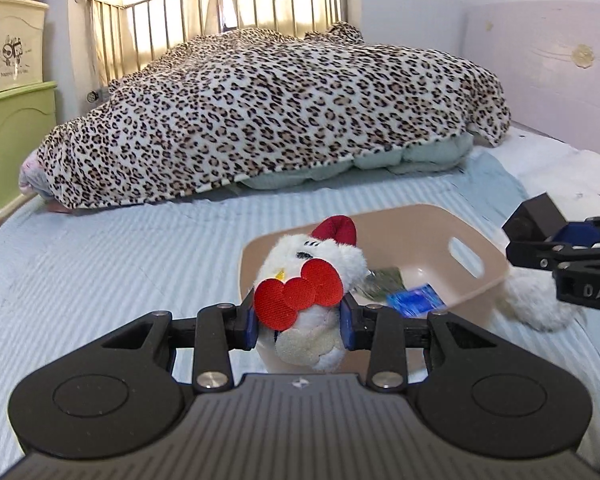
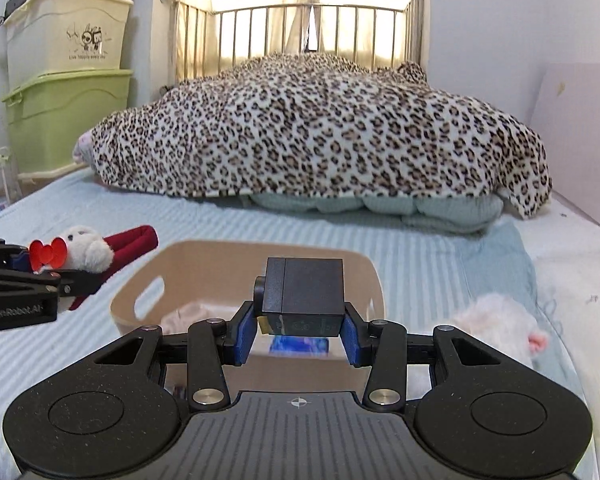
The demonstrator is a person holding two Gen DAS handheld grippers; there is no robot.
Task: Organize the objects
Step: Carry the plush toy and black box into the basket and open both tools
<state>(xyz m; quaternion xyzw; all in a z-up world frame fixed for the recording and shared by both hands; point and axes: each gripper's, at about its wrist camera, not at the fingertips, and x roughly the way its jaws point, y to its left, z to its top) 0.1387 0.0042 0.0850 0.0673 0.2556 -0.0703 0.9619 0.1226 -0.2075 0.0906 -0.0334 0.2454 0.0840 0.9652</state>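
Note:
My left gripper (image 1: 298, 326) is shut on a white plush toy (image 1: 320, 264) with a red bow and red hat, held just in front of the beige plastic basket (image 1: 432, 224). It also shows in the right wrist view (image 2: 82, 250). My right gripper (image 2: 300, 336) is shut on a black box (image 2: 304, 290) and holds it over the basket's (image 2: 228, 256) near side. The basket holds a blue packet (image 1: 416, 300) and a greenish item. The black box also shows at the right of the left wrist view (image 1: 536, 216).
A fluffy white plush (image 2: 500, 320) lies on the bed right of the basket. A leopard-print blanket (image 2: 320, 132) covers bedding at the back. Stacked cream and green storage bins (image 2: 66, 80) stand left of the bed. A metal bed rail (image 2: 300, 28) is behind.

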